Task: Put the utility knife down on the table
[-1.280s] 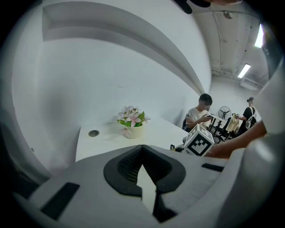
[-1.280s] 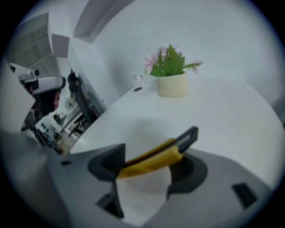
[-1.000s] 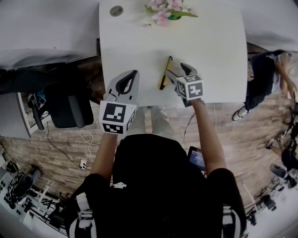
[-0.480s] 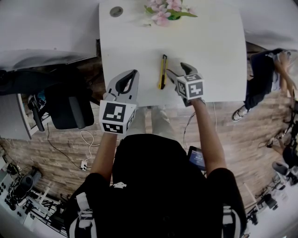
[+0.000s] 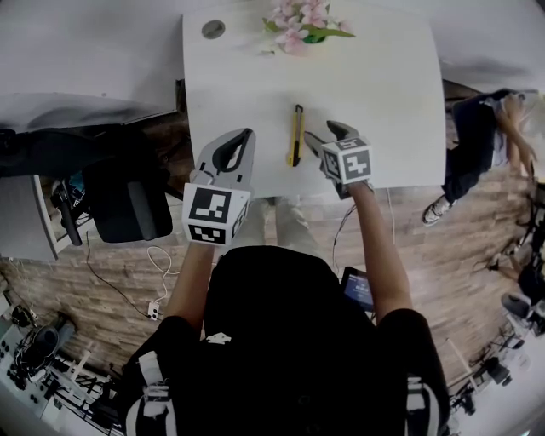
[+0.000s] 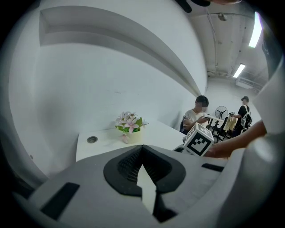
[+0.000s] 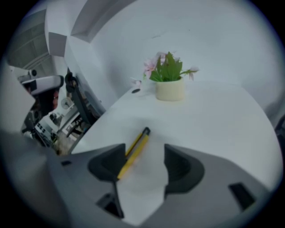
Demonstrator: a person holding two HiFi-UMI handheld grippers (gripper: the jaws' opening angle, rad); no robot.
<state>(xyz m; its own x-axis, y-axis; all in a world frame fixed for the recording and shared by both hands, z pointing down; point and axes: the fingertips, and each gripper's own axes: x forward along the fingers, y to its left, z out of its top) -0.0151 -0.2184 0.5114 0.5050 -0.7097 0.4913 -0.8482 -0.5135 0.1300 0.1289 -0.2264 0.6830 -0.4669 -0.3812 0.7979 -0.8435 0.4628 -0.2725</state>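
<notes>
1. Utility knife point(image 5: 295, 134): flat on the white table point(image 5: 383, 94), on the person's side of the flower pot point(image 5: 300, 21) and well apart from it. Long axis roughly toward the pot, near end close to the table's front edge. Resting on the surface under its own weight, with no jaw closed on it.
2. Right gripper point(image 5: 325, 132): jaws spread wide, clamping nothing. Also on the person's side of the flower pot, low over the table. In the right gripper view, the yellow handle point(image 7: 134, 151) just beside the left-hand jaw, with bare table filling the gap. Contact with that jaw not possible to judge. Probably held this open so the knife sits free and not pinched.
3. Left gripper point(image 5: 243, 136): jaws pressed together at the tips, only a sliver of table showing behind them. Held nearer than the flower pot and to its left, at the table's front edge, well apart from the knife. Likely parked there because one gripper is enough for the job.
4. Judged from how things lie: placing done in effect. Left to do: draw the right gripper clear. Risk: a jaw brushing the knife toward the front edge.
</notes>
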